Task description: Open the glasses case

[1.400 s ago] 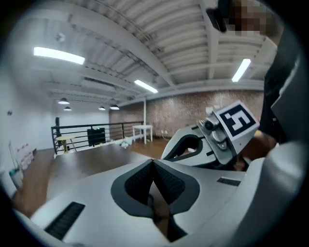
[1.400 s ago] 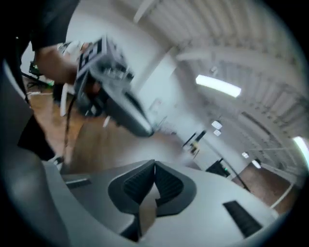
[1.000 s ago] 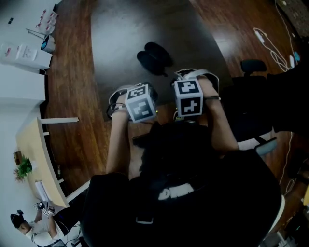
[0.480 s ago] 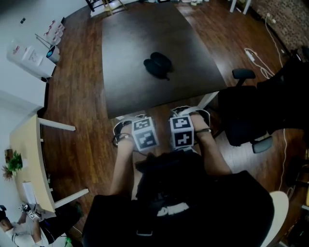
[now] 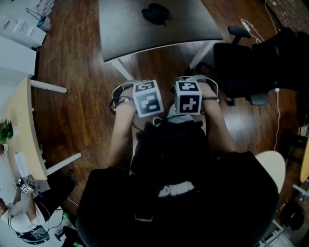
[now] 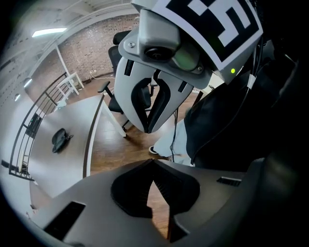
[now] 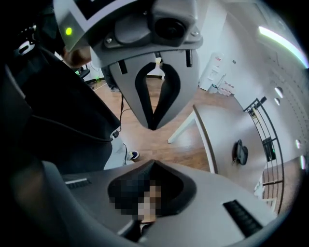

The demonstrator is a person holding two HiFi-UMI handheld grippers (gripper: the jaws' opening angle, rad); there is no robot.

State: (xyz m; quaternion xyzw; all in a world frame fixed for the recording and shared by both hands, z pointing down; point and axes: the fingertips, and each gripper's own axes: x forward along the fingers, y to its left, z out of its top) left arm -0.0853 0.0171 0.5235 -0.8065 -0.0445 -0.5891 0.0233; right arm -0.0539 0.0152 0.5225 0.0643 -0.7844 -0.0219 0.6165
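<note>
The black glasses case (image 5: 155, 13) lies shut on the dark table (image 5: 125, 34) at the top of the head view, far from both grippers. It also shows small in the left gripper view as the case (image 6: 60, 140) and in the right gripper view as the case (image 7: 240, 152). My left gripper (image 5: 147, 98) and right gripper (image 5: 188, 96) are held side by side close to the person's chest, over the wooden floor. They point at each other. The left gripper's jaws (image 6: 153, 164) are shut and hold nothing. The right gripper's jaws (image 7: 153, 165) are likewise shut and hold nothing.
A black office chair (image 5: 241, 62) stands right of the table. A light wooden desk (image 5: 24, 125) is at the left, with another person (image 5: 21, 217) seated below it. White boxes (image 5: 19, 29) sit at the upper left. A white cable (image 5: 251, 26) lies on the floor.
The head view has drawn back from the table: table and case have slid to the top of the frame. Both grippers, earlier at the table's near edge, now hang over the floor.
</note>
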